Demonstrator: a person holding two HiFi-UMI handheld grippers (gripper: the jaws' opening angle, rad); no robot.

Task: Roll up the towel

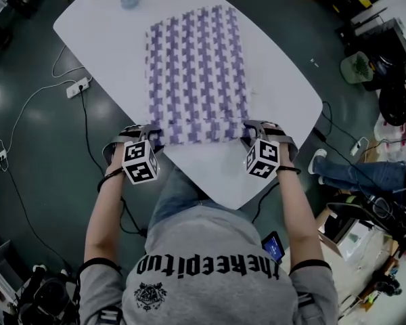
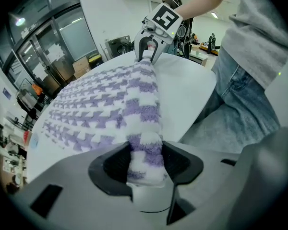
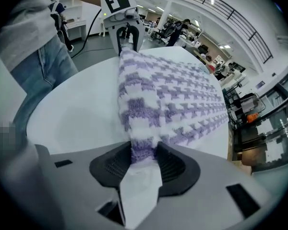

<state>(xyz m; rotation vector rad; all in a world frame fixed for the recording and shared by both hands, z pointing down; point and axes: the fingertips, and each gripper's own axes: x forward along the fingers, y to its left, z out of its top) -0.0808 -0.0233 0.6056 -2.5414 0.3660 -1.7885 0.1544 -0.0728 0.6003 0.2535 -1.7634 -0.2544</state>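
White table (image 1: 284, 100) bearing the flat towel (image 1: 196, 73), long axis running away from the person, its thickened near edge pinched at one corner by the left gripper (image 2: 146, 163) and, apparently likewise, at the other by the right gripper (image 3: 143, 163).

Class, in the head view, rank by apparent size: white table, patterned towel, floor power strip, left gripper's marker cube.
1. table
2. towel
3-4. marker cube looks larger than power strip, but it sits nearer the camera, so that order is unsure.
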